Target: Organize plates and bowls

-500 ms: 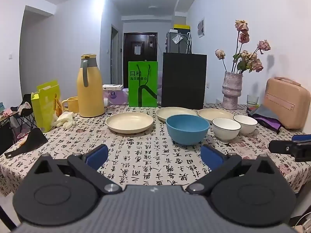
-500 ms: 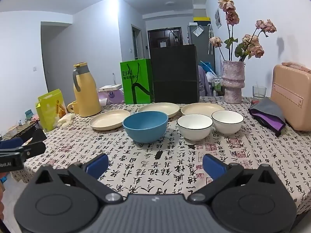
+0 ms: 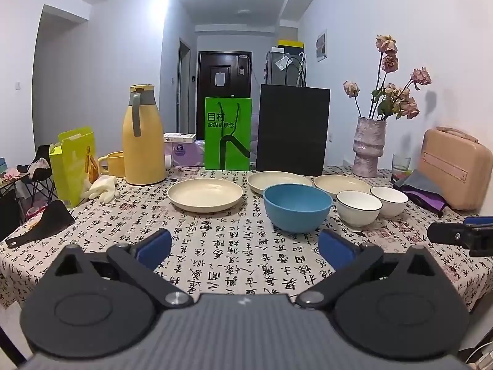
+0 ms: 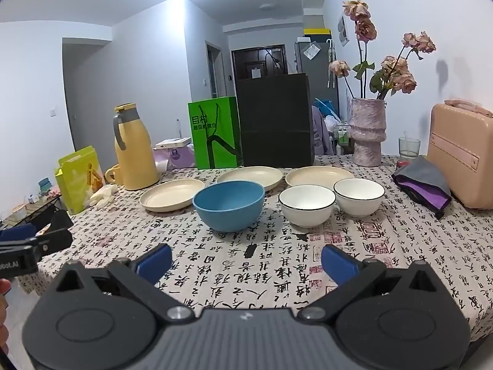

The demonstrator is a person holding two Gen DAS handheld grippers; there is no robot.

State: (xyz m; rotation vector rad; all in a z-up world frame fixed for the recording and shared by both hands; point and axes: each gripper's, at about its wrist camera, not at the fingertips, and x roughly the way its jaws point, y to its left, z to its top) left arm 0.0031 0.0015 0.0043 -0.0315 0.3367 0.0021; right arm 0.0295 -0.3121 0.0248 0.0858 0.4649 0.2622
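Both my left gripper (image 3: 245, 248) and right gripper (image 4: 246, 262) hover with jaws spread wide and empty. Ahead of them sit the blue bowl (image 4: 229, 205), two white bowls (image 4: 306, 205) and three plates (image 4: 172, 195). The bowls look rigid, glazed, probably slippery and breakable; I would pinch each at its rim.

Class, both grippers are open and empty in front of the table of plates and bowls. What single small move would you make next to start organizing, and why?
Probably ease the right gripper forward toward the nearer white bowl, to nest it in the other white bowl. They match, sit side by side, and nothing blocks the way. The left gripper is open too, facing the blue bowl and cream plates.
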